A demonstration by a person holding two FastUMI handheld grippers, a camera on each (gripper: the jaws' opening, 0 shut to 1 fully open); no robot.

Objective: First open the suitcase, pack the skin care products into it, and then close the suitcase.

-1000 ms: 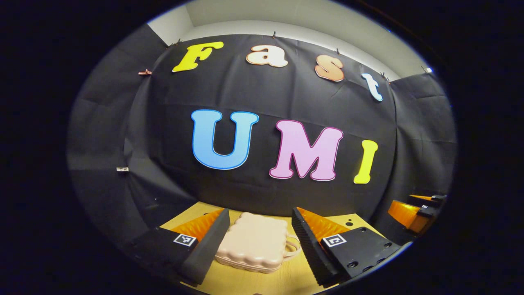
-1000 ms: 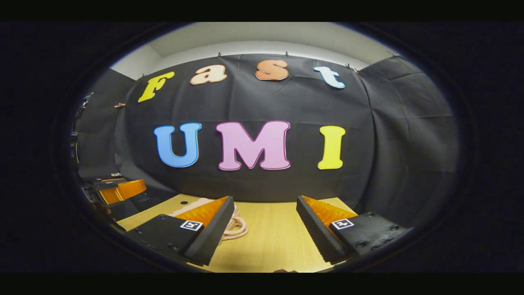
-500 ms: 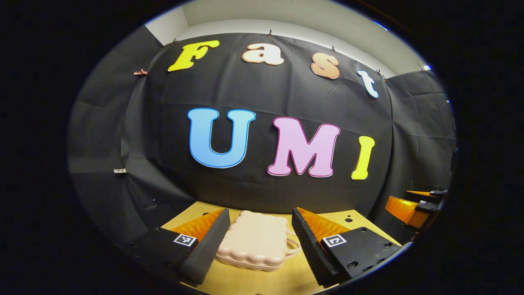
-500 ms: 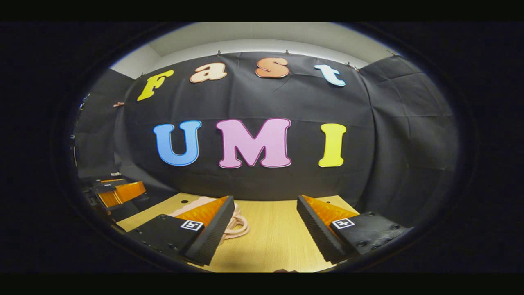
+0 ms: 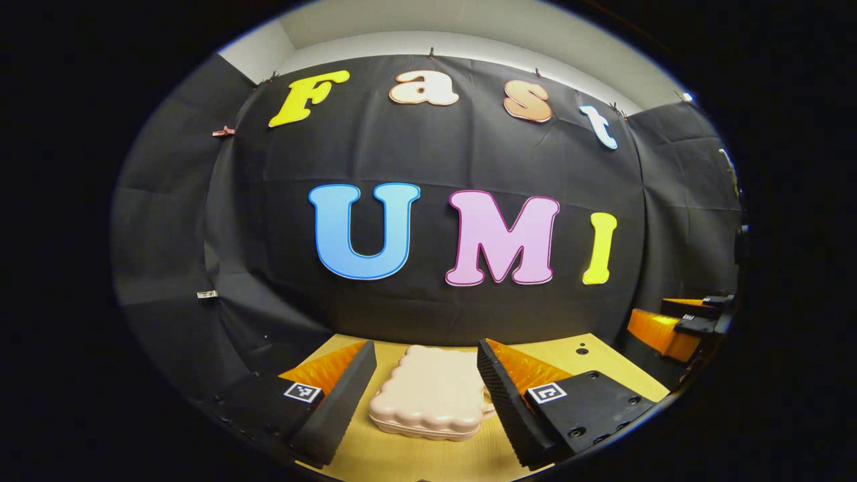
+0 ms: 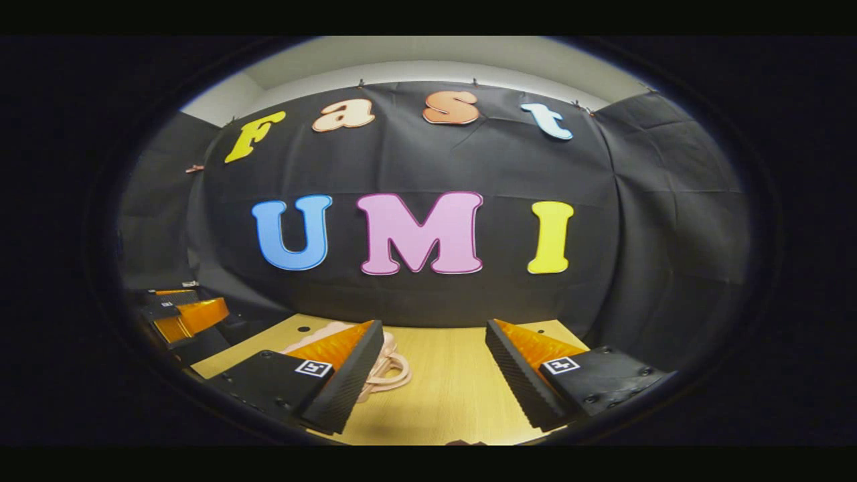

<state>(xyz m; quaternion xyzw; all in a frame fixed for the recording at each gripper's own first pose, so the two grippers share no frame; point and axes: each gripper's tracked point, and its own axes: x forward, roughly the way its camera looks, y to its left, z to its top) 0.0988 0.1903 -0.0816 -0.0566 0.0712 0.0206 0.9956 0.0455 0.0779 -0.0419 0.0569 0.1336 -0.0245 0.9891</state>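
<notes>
A small pale pink suitcase with a wavy edge lies flat and closed on the wooden table. My left gripper hovers open in front of it, one finger to each side of the case, touching nothing. In the right gripper view, my right gripper is open over bare table. The suitcase's looped handle pokes out from behind the gripper's left finger. Far off, the right gripper shows at the right edge of the left gripper view. The left gripper appears at the left edge of the right gripper view.
The black cloth wall closes the table's far side just behind the suitcase. Small round holes dot the tabletop near its back edge. Light wood surface spreads to the right of the suitcase.
The left gripper has drifted left, so the suitcase now sits more to the right between its fingers. The right gripper has barely moved.
</notes>
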